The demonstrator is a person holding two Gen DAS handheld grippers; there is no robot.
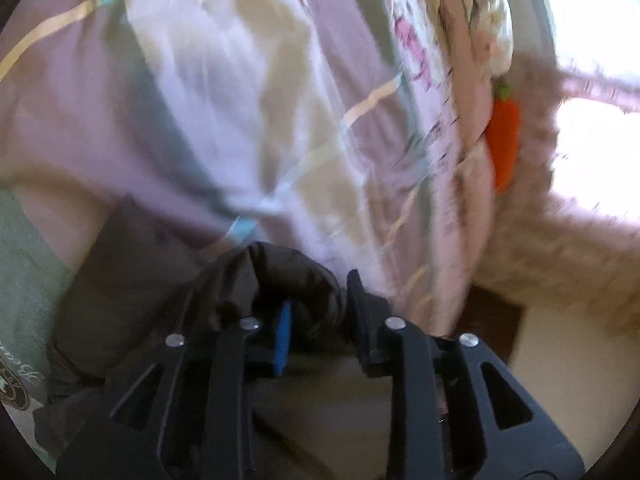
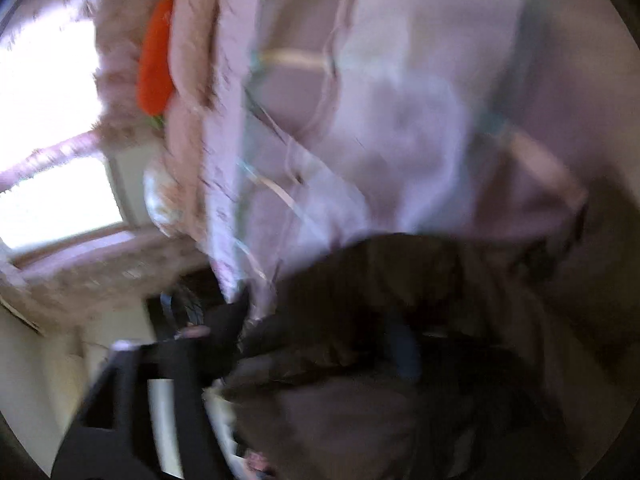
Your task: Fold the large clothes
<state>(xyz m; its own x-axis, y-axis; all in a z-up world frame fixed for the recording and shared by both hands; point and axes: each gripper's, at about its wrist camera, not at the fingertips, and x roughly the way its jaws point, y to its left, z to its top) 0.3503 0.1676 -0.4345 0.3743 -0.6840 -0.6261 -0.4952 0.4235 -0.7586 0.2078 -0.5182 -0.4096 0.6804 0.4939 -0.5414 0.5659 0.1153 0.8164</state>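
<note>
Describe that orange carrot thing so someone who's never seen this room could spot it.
Start at the bright window, then the fluffy pink bedding heaped beside it. The carrot toy lies against that pile: the only vivid orange object, with a small green top.

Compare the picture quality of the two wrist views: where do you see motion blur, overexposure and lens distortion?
Left wrist view: gripper and dark garment fairly sharp, bedding smeared, window blown out white. Right wrist view: heavier blur throughout, gripper streaked, garment murky, window also overexposed. Both show a fisheye circle with dark corners and curved edges.
</note>
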